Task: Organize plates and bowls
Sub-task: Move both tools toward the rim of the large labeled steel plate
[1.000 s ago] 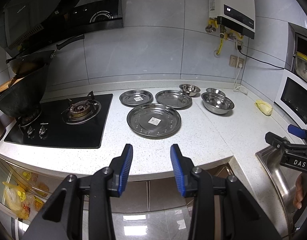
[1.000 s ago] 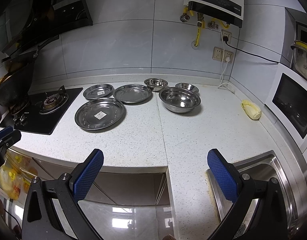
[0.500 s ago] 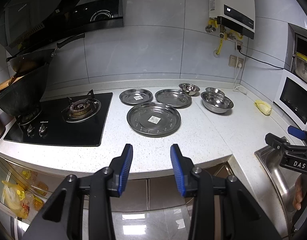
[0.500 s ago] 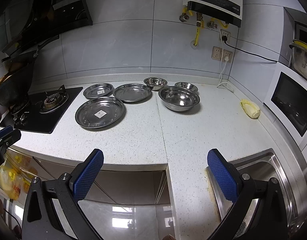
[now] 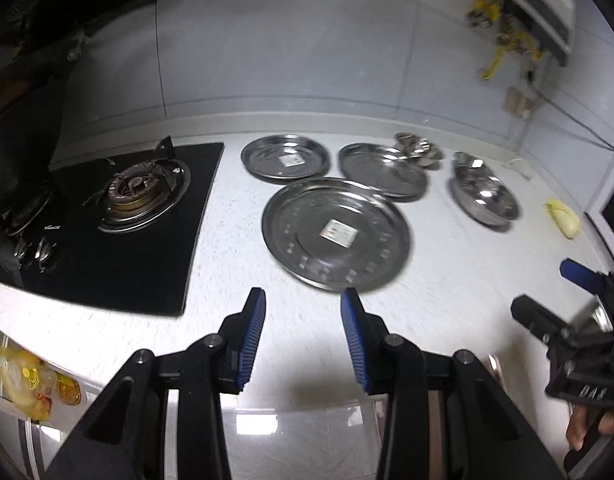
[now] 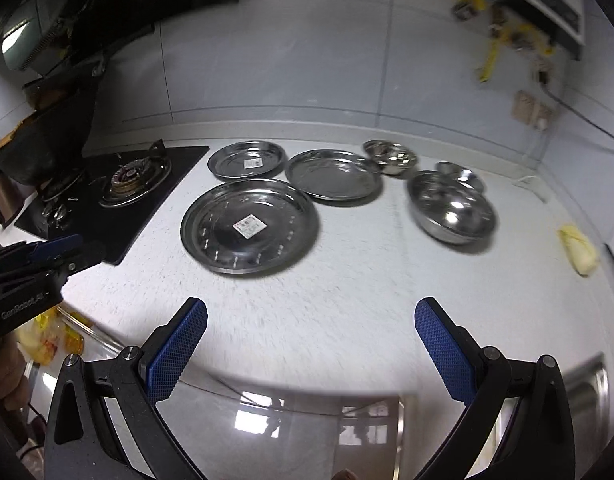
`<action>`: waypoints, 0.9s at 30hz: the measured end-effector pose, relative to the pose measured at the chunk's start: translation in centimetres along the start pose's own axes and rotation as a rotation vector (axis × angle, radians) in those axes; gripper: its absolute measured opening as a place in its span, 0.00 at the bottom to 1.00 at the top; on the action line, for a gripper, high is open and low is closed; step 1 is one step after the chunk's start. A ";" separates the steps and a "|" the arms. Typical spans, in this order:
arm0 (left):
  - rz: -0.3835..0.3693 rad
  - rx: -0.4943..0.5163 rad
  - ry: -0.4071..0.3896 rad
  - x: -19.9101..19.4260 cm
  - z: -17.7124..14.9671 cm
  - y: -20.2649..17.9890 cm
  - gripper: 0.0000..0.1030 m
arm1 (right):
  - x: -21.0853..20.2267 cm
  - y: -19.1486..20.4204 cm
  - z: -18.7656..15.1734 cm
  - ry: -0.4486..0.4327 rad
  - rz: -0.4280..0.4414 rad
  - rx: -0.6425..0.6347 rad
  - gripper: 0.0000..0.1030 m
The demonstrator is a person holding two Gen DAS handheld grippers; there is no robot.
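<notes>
Three steel plates lie on the white counter: a large plate (image 5: 335, 234) (image 6: 250, 226) nearest me, a small plate (image 5: 286, 157) (image 6: 247, 159) behind it at left, and a medium plate (image 5: 383, 171) (image 6: 333, 174) behind at right. A large steel bowl (image 5: 485, 197) (image 6: 451, 213) sits further right, with two small bowls (image 6: 389, 156) (image 6: 461, 173) behind it. My left gripper (image 5: 303, 300) hovers open just short of the large plate's near rim, holding nothing. My right gripper (image 6: 311, 316) is wide open over the counter's front, also holding nothing.
A black gas hob (image 5: 107, 220) takes up the counter's left, with a dark wok (image 6: 43, 136) on it. A yellow object (image 6: 579, 250) lies at far right. A sink (image 6: 587, 392) is set into the right corner. A water heater (image 6: 527, 0) hangs on the tiled wall.
Both grippers have moved forward and tilted down toward the counter, so the plates and bowls appear much closer. The views are motion-blurred. Jaw openings are unchanged.
</notes>
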State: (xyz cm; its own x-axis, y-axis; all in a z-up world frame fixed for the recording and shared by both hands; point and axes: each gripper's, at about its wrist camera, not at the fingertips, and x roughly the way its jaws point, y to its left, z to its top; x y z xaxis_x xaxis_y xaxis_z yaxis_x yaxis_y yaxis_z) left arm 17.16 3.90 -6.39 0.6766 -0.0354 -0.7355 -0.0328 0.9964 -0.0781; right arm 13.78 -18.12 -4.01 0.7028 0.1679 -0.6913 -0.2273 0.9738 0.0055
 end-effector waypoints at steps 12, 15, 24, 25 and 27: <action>-0.038 -0.158 0.230 17.7 5.9 4.2 0.36 | 17.2 0.4 4.9 0.174 0.101 0.036 0.97; -0.017 -0.167 0.248 19.3 6.4 4.3 0.36 | 19.8 0.0 5.2 0.218 0.116 0.053 0.86; -0.042 -0.184 0.275 21.2 6.2 4.7 0.36 | 22.6 -1.3 5.2 0.280 0.190 0.076 0.52; -0.039 -0.181 0.273 21.3 6.1 4.6 0.36 | 22.6 -1.3 5.2 0.282 0.191 0.068 0.51; -0.036 -0.186 0.277 21.5 6.2 4.6 0.36 | 22.7 -1.5 5.3 0.283 0.201 0.069 0.51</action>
State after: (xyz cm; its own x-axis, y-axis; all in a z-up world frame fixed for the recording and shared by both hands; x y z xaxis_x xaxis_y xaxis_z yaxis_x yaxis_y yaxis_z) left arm 36.12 8.20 -18.36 0.4551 -0.1157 -0.8829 -0.1633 0.9639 -0.2105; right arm 33.61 -14.94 -15.84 0.4316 0.3171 -0.8445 -0.2886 0.9355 0.2038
